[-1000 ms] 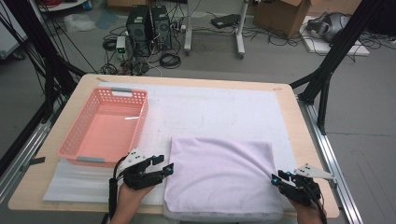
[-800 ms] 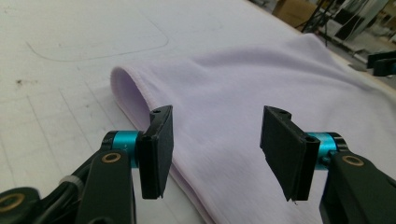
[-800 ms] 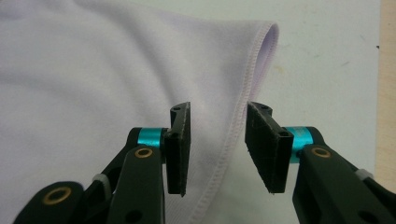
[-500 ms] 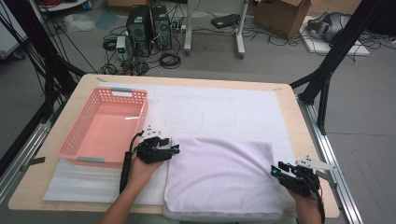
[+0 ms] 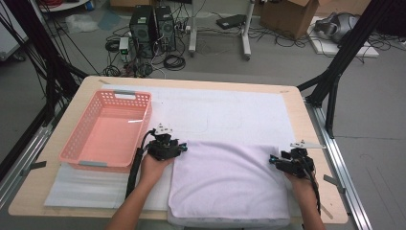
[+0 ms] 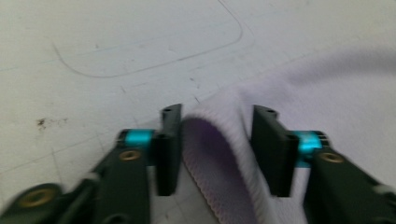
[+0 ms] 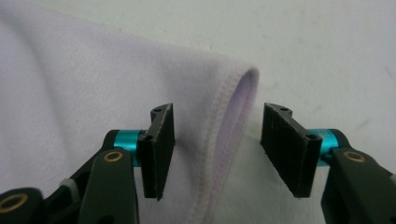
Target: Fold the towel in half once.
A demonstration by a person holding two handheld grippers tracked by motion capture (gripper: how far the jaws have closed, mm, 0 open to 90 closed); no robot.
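A folded pale lilac towel (image 5: 230, 179) lies on the white mat near the table's front edge. My left gripper (image 5: 177, 148) is at the towel's far left corner; in the left gripper view its jaws stand open around the raised corner fold (image 6: 219, 140). My right gripper (image 5: 273, 160) is at the far right corner. In the right gripper view its jaws are open on either side of the hemmed corner (image 7: 236, 100), not pressed on it.
A pink plastic basket (image 5: 107, 132) stands empty at the left, just beside my left hand. The white mat (image 5: 230, 112) covers the wooden table (image 5: 306, 117) beyond the towel. Black frame legs and computers stand on the floor behind.
Both grippers have moved away from the front edge up along the towel's sides to its far corners. Their jaws now straddle the corner folds.
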